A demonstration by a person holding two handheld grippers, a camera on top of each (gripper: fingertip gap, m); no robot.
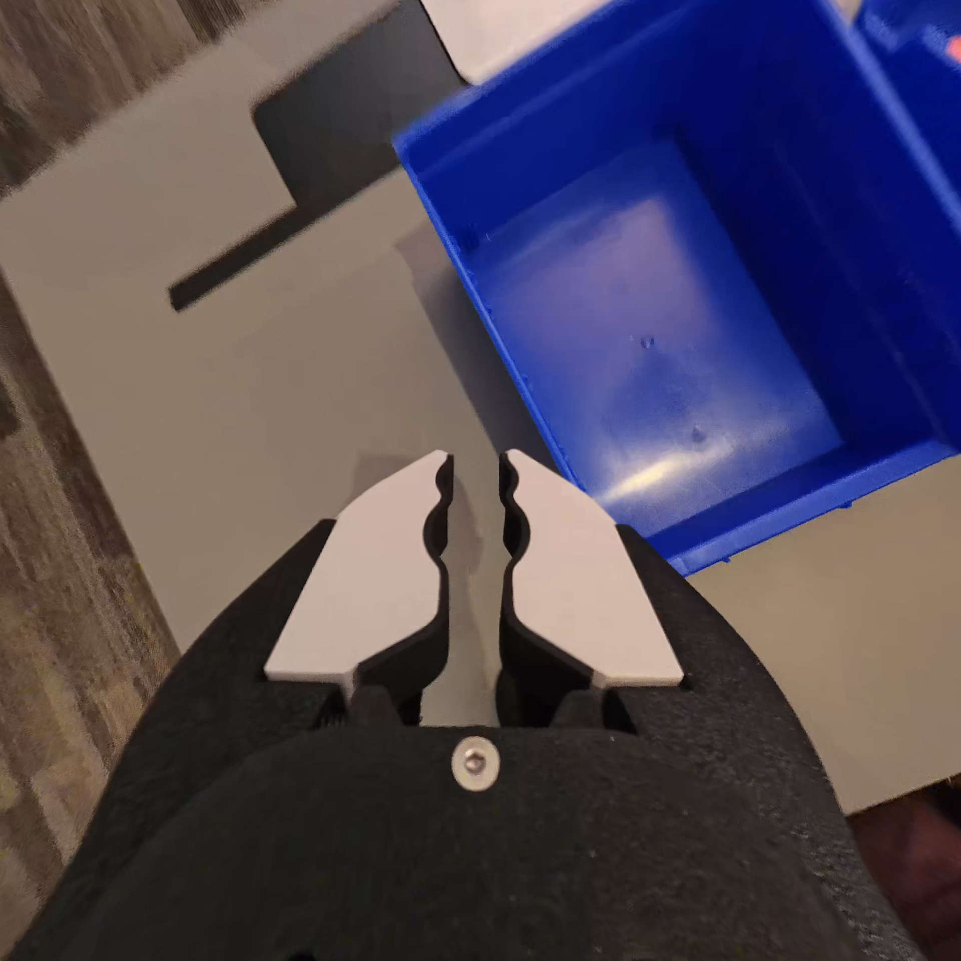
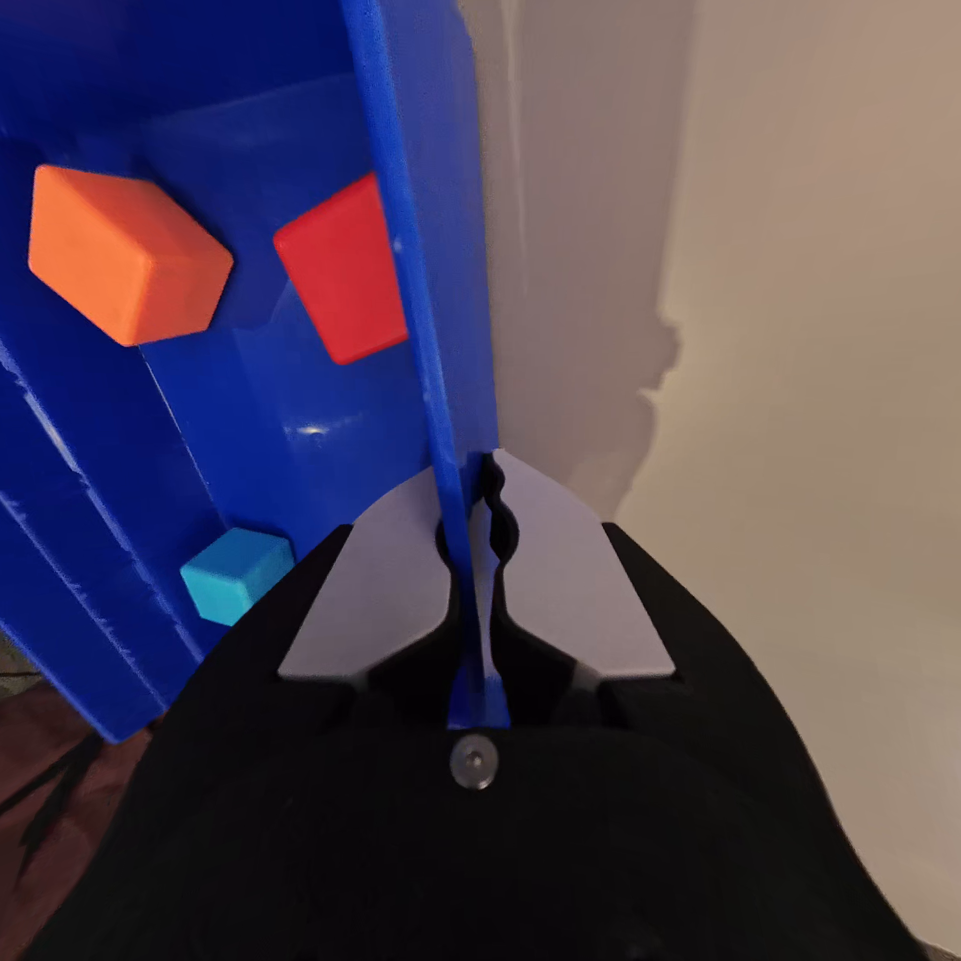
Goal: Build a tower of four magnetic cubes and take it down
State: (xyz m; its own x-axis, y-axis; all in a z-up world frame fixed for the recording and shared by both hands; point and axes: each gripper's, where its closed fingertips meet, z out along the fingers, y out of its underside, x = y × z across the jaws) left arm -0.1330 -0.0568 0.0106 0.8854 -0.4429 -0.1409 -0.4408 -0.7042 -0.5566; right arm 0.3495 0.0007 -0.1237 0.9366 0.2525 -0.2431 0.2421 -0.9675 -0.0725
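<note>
The right tool (image 2: 470, 463) is clamped on the side wall of a blue bin (image 2: 405, 291), one finger inside, one outside. Three magnetic cubes are seen lying apart on that bin's floor: an orange cube (image 2: 125, 255), a red cube (image 2: 340, 270) against the gripped wall, and a light blue cube (image 2: 234, 572) nearest the tool. The left tool (image 1: 476, 457), fingers slightly parted and holding nothing, is held over the grey desk (image 1: 234, 416) beside an empty blue bin (image 1: 650, 171).
</note>
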